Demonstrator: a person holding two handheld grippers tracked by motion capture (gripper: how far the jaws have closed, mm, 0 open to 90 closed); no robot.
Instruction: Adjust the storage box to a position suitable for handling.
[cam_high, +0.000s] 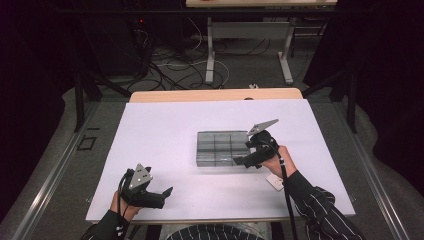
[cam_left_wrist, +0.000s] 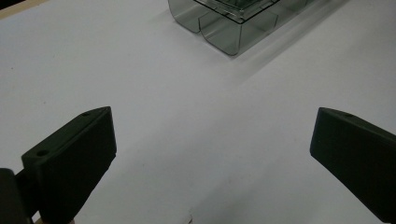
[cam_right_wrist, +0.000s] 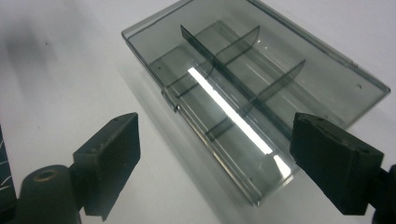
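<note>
A smoky clear compartment box (cam_high: 216, 148) sits near the middle of the white counter (cam_high: 150, 150), flat, its open top up. Dividers inside split it into cells, all apparently empty. From the high view its long axis runs left to right across the counter; from the right gripper view it slants away from the tool toward the upper right.

The right tool (cam_high: 239, 161) is just beside the box's right end, jaws spread wide and holding nothing. The left tool (cam_high: 167, 191) rests well apart, low at the near left of the counter, jaws also wide and empty, facing the box.

The step in hand looks like taking hold of the box at its near right corner. To do it well, I'd say put one jaw inside the wall and one outside, come in square to that wall, and close gently, since thin plastic may slip or tip.

A small white object (cam_high: 275, 181) lies on the counter under the right forearm.
</note>
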